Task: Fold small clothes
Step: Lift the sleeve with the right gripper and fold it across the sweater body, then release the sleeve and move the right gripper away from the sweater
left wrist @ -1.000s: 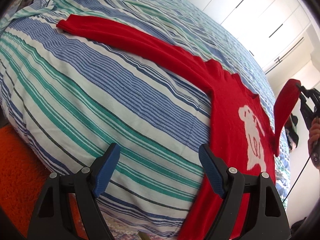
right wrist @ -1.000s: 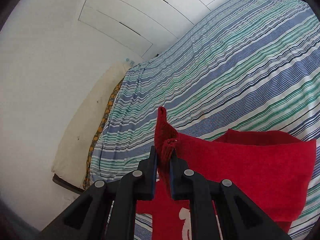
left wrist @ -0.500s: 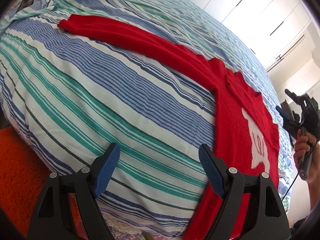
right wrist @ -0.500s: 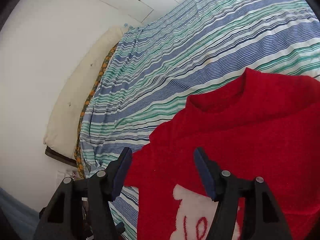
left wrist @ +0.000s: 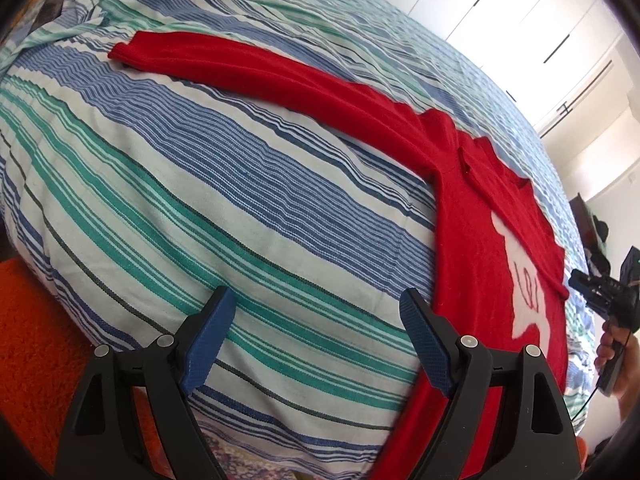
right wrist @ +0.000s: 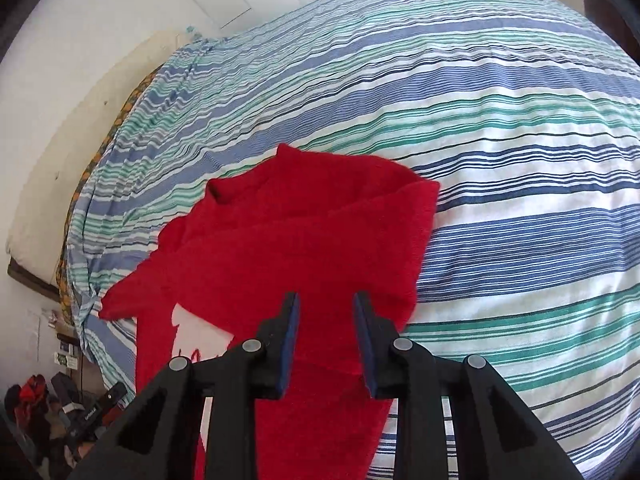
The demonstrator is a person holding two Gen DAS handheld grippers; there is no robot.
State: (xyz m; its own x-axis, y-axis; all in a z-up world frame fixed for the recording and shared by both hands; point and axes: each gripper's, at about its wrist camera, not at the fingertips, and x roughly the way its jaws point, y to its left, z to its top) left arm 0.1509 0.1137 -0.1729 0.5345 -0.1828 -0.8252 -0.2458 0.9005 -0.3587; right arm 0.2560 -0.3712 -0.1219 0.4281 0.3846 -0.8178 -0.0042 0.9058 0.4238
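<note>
Inspector: Your right sleeve now lies folded across the red sweater (right wrist: 304,240); a second ago it hung pinched in your right gripper (right wrist: 326,342), whose jaws have just been closing, nothing between.

Operator: Next?

Inspector: The left sleeve (left wrist: 256,68) runs away up-left across the striped bedspread (left wrist: 200,208). Your left gripper (left wrist: 316,344), jaws apart and empty, is nearer.

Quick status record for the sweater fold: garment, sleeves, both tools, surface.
garment: red sweater flat on the striped bedspread
far sleeve: stretched out straight
near sleeve: folded across the chest
left tool: open, empty, over the bedspread beside the hem
right tool: jaws just been closing, part open, nothing gripped, above the sweater
</note>
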